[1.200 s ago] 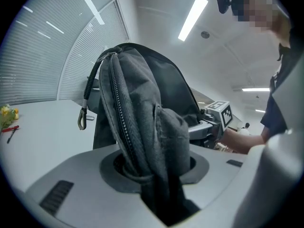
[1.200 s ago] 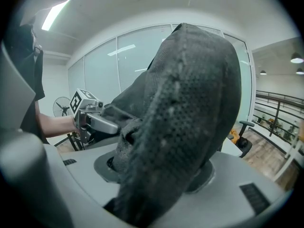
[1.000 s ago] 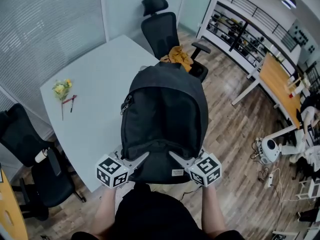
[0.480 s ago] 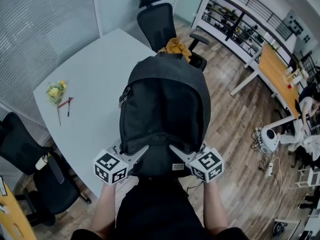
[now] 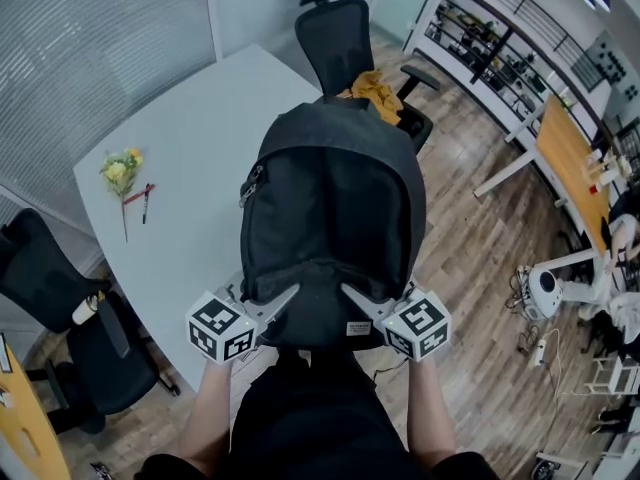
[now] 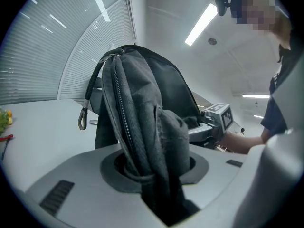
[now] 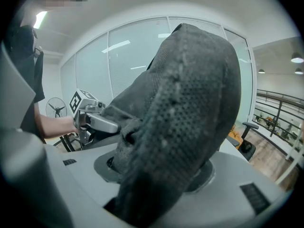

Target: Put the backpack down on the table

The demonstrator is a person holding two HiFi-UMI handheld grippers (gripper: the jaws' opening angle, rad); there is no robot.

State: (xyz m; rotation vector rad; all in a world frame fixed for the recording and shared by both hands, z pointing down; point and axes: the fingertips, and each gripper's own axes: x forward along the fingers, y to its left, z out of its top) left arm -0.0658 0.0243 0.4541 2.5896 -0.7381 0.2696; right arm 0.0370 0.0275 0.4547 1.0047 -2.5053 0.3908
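A dark grey backpack point(image 5: 330, 218) hangs in the air in front of me, partly over the white table's point(image 5: 190, 168) near right edge and partly over the floor. My left gripper point(image 5: 283, 301) is shut on the backpack's lower left side, where folded fabric and a zipper seam point(image 6: 142, 141) fill its jaws. My right gripper point(image 5: 352, 299) is shut on the lower right side, with mesh-textured fabric point(image 7: 175, 141) bunched between its jaws. Whether the backpack touches the table is hidden by the bag itself.
A small bunch of yellow flowers point(image 5: 120, 171) and a red pen point(image 5: 145, 203) lie at the table's left. A black office chair point(image 5: 350, 43) with an orange cloth point(image 5: 380, 93) stands beyond the table; another black chair point(image 5: 70, 318) stands at lower left. Desks and shelves stand on the wooden floor at right.
Both grippers and the backpack keep the same grip and pose. The table and chair shift slightly in the head view as I move with the bag.
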